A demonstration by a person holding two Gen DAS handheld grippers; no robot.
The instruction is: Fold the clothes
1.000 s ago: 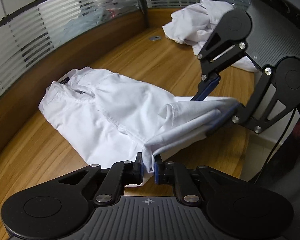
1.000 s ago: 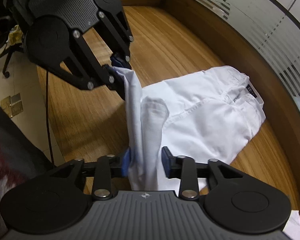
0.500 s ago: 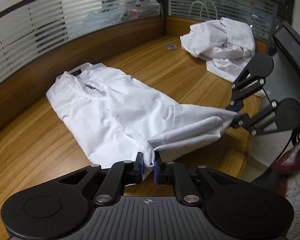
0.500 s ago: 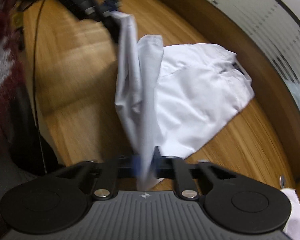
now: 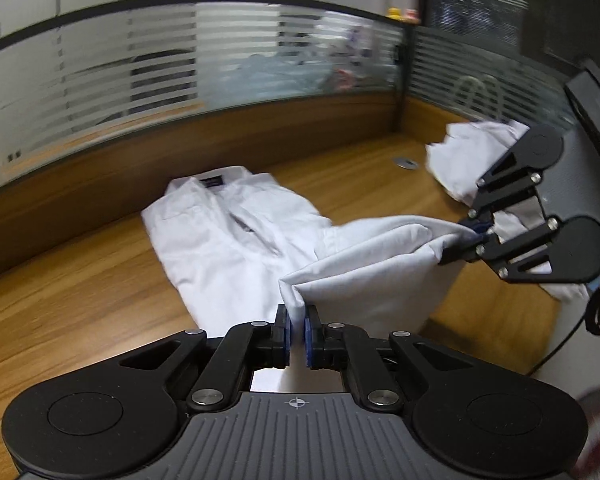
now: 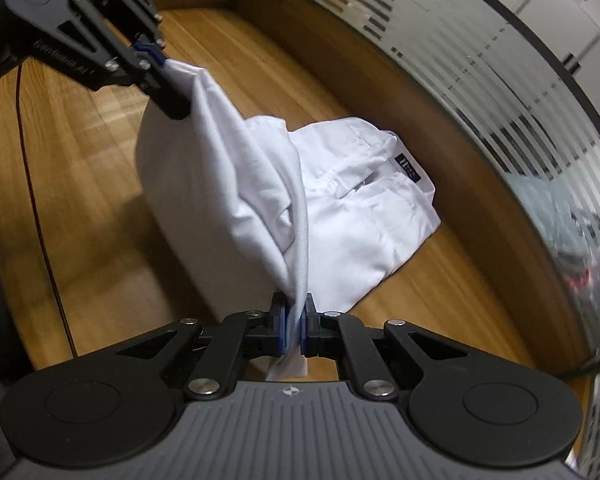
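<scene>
A white shirt (image 5: 228, 240) lies on the wooden desk (image 5: 80, 300), collar and label toward the glass partition. Its near hem is lifted off the desk and stretched between both grippers. My left gripper (image 5: 297, 336) is shut on one corner of the hem, and the cloth runs up between its blue pads. In the right wrist view, my right gripper (image 6: 294, 330) is shut on the other corner, with a tag of cloth poking out below the pads. Each gripper shows in the other's view: the right gripper (image 5: 474, 232), the left gripper (image 6: 156, 54). The raised cloth hides the shirt's lower half.
A crumpled pile of white clothes (image 5: 472, 160) sits at the desk's back right corner, near a round cable grommet (image 5: 406, 163). A striped glass partition (image 5: 140, 80) curves along the far edge. A thin cable (image 6: 40, 208) crosses the desk beside the shirt.
The right gripper's jaws went from open around the hem to shut on it. Both grippers then rose and drew apart, pulling the hem taut above the desk.
</scene>
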